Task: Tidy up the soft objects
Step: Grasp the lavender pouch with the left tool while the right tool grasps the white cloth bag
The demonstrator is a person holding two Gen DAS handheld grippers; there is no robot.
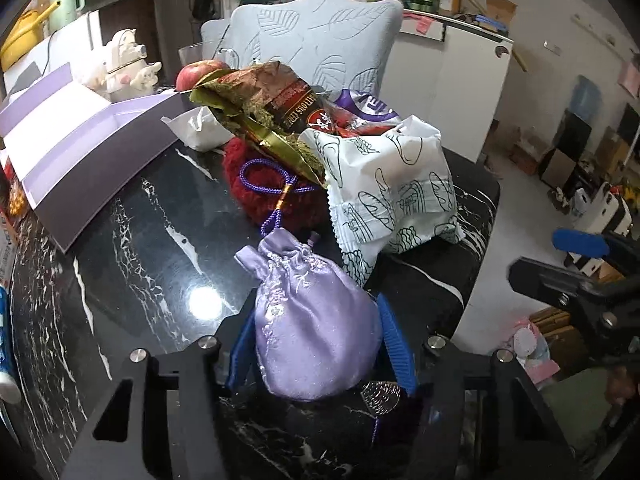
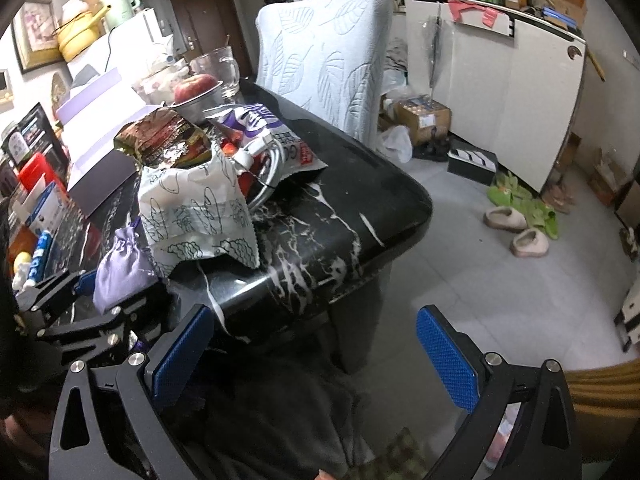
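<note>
One lilac satin drawstring pouch [image 1: 312,320] seated on black white-veined marble table [image 1: 132,248], pinched between blue pads of left gripper [image 1: 316,344]. White line-drawn snack bag [image 1: 392,196] and red fuzzy bundle [image 1: 272,188] heaped just behind. Right gripper [image 2: 316,356] held wide, nothing between pads, off table edge.

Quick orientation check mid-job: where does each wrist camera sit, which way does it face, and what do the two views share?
Left wrist: on the left gripper, angled down at the black marble table; its blue fingers close on the lilac drawstring pouch; the right gripper shows at the right edge.
Right wrist: on the right gripper, off the table corner, open and empty; the person's lap lies below.
Shared: pouch, white printed bag, apple, leaf-pattern chair.
</note>
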